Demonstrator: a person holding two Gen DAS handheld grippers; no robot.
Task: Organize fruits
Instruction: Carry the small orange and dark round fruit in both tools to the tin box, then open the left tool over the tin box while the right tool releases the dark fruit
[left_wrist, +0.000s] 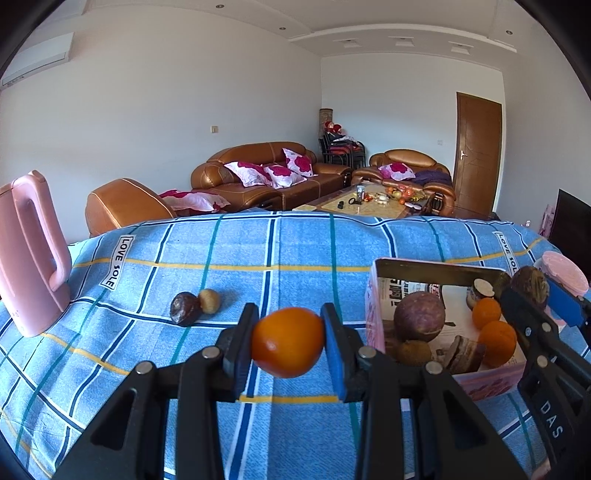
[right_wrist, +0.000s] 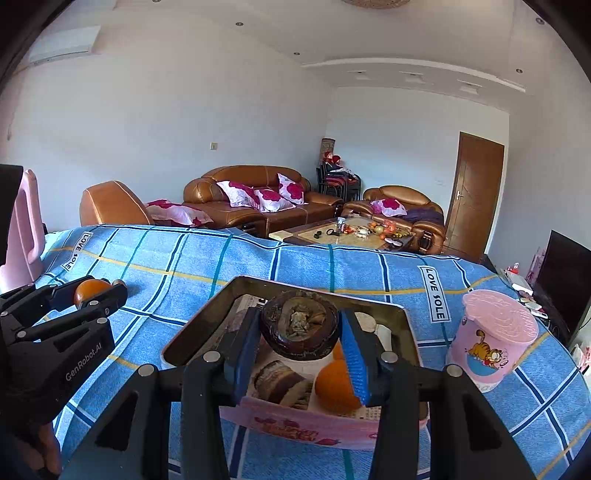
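Observation:
My left gripper (left_wrist: 288, 341) is shut on an orange tangerine (left_wrist: 287, 341), held above the blue checked cloth, left of the pink box (left_wrist: 491, 384). It also shows in the right wrist view (right_wrist: 94, 293). My right gripper (right_wrist: 299, 338) is shut on a dark brown wrinkled fruit (right_wrist: 298, 330), held over the box (right_wrist: 295, 428). In the left wrist view that fruit (left_wrist: 530, 282) hangs at the box's right side. The box holds a purple round fruit (left_wrist: 419, 315), two tangerines (left_wrist: 496, 341), and several brown pieces. A dark fruit (left_wrist: 184, 308) and a small tan one (left_wrist: 209, 301) lie on the cloth.
A pink kettle (left_wrist: 29, 254) stands at the table's left edge. A pink lidded cup (right_wrist: 493, 339) stands right of the box. Beyond the table's far edge are brown sofas (left_wrist: 269, 173) and a coffee table (left_wrist: 369, 203).

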